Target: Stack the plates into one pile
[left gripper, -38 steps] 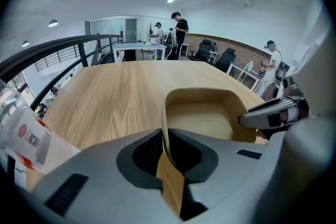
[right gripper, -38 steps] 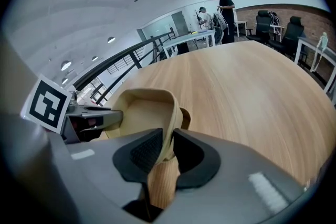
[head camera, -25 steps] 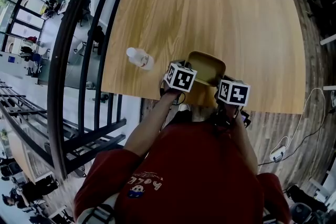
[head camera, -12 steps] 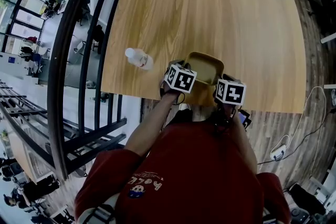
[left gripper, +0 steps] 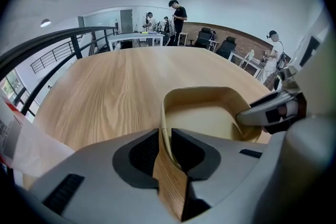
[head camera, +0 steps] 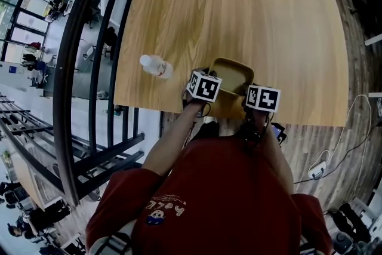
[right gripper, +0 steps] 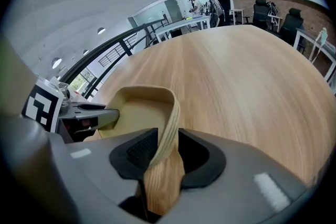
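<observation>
Wooden table (head camera: 250, 15) carries the plate (head camera: 233, 71); your right gripper (right gripper: 167, 149) has just been opening around its right rim, left gripper (left gripper: 165, 149) clamped on its left: placement looks done.

I count one plate (head camera: 231, 77), as far as I can tell, and one clear bottle (head camera: 156, 66), both on one tabletop (head camera: 250, 21). I have two claws, the left claw (left gripper: 165, 147) and the right claw (right gripper: 160, 157). There are two marker cubes, the left cube (head camera: 205, 86) and the right cube (head camera: 263, 98).
</observation>
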Motion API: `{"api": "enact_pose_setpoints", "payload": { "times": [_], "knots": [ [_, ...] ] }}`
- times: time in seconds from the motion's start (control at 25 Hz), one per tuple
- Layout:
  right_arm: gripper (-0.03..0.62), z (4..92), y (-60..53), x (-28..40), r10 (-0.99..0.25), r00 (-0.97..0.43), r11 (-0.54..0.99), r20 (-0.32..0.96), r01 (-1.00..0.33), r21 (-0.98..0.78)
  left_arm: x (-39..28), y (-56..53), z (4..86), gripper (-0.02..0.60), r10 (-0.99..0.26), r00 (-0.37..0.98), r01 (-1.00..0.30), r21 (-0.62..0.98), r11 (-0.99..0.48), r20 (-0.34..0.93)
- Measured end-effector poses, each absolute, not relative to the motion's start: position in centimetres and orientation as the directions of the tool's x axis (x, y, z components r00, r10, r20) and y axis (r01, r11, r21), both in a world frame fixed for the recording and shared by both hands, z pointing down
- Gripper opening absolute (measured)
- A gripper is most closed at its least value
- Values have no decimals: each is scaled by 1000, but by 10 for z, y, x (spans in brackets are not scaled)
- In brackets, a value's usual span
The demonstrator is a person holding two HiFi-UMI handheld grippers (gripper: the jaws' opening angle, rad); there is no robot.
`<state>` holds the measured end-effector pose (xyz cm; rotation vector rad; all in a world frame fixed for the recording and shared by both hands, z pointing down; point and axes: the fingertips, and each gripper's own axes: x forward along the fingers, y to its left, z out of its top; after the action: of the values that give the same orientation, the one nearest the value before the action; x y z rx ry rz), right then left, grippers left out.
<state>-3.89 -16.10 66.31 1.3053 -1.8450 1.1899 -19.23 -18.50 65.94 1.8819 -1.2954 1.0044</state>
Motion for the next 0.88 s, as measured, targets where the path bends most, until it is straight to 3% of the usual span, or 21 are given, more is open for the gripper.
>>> {"api": "enact_pose_setpoints", "payload": {
  "times": [0.52, 0.88],
  "knots": [
    [130, 669, -159, -45, -405, -349, 168, 845, -937, -307, -192, -178, 662, 67, -457, 223, -952, 92, -291, 861],
    [130, 669, -168, -7, -422, -318, 207, 849, -946, -251, -160, -178, 670, 65, -469, 234, -958, 119, -262, 852]
  ]
}}
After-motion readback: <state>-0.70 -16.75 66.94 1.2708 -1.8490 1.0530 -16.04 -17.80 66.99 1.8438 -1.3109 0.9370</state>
